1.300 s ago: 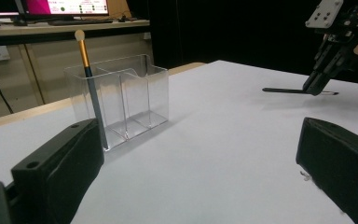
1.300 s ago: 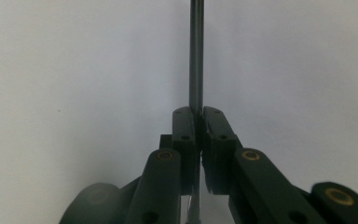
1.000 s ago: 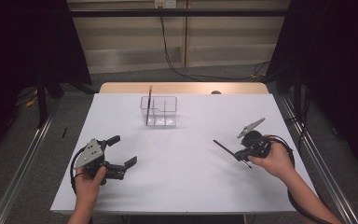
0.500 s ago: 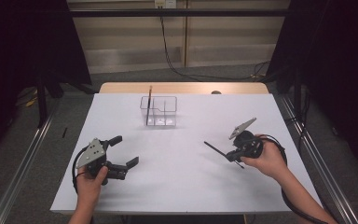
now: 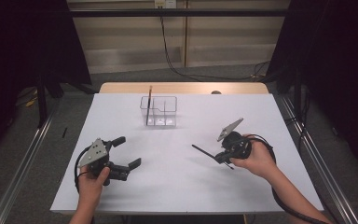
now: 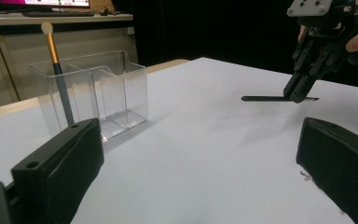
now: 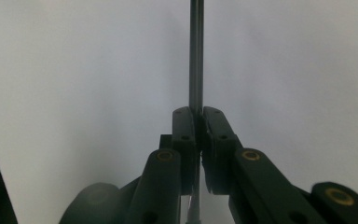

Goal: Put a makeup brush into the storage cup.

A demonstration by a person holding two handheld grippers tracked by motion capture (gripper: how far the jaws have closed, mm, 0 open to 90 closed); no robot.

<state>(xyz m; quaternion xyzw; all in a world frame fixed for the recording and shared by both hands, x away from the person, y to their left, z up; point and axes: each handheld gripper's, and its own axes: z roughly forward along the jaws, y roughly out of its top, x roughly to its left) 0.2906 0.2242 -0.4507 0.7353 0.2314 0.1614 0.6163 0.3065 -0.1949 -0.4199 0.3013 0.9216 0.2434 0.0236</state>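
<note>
My right gripper (image 5: 222, 157) (image 7: 198, 117) is shut on a thin dark stick (image 5: 203, 150) (image 7: 196, 56) and holds it just above the white table at the right. The stick lies about level and points left toward the table's middle; it also shows in the left gripper view as the stick (image 6: 265, 98) under the right gripper (image 6: 300, 91). A clear plastic box (image 5: 158, 112) (image 6: 98, 88) with compartments stands at the back centre. A brush (image 5: 149, 100) (image 6: 58, 79) with a gold collar stands upright in its left end. My left gripper (image 5: 129, 150) (image 6: 200, 135) rests open at the front left, nothing between its fingers.
The white table top (image 5: 182, 186) has free room between the two grippers and in front of the box. A wooden strip (image 5: 182, 87) runs along the far edge. Metal rails (image 5: 23, 163) flank the table on both sides.
My right gripper has moved left toward the table's middle with the stick in it. The left gripper has stayed where it was.
</note>
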